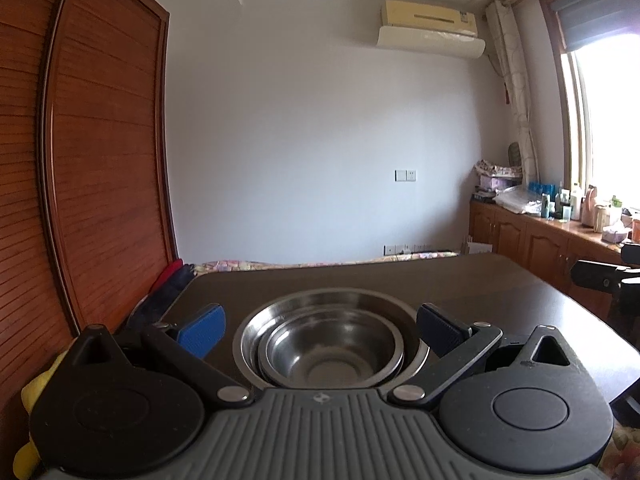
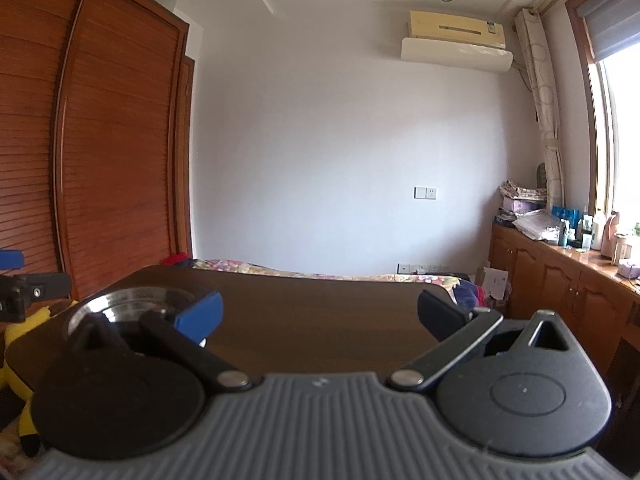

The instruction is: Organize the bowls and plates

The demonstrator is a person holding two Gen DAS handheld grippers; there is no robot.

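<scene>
The left hand-held gripper [image 1: 320, 330] stands wide open and holds nothing; its blue pads [image 1: 204, 330] flank a nest of steel bowls [image 1: 330, 344] without touching them. The bowls sit on the dark surface [image 1: 500, 296] straight ahead at 12 o'clock from that gripper, near the surface's front edge: a smaller bowl inside a larger bowl, both upright and empty. Whether a third bowl lies between them cannot be told.

The right hand-held gripper [image 2: 320, 316] is also spread wide and empty, over bare surface [image 2: 320, 320]. In its view the bowls [image 2: 128, 300] lie at about 10 o'clock, partly hidden behind its left finger [image 2: 200, 316], near the surface's left corner. At 9 o'clock, at the frame edge, part of the left gripper [image 2: 24, 292] shows.

A yellow plush toy [image 2: 16, 364] lies off the surface's left side. Beyond the far edge is a bed with a flowered cover [image 2: 320, 274]. A slatted wooden wardrobe [image 1: 100, 160] stands at 9 o'clock. At 3 o'clock a low wooden cabinet [image 1: 540, 240] under the window carries bottles [image 1: 560, 200] and stacked things. An air conditioner [image 1: 432, 30] hangs high on the far white wall at 1 o'clock.
</scene>
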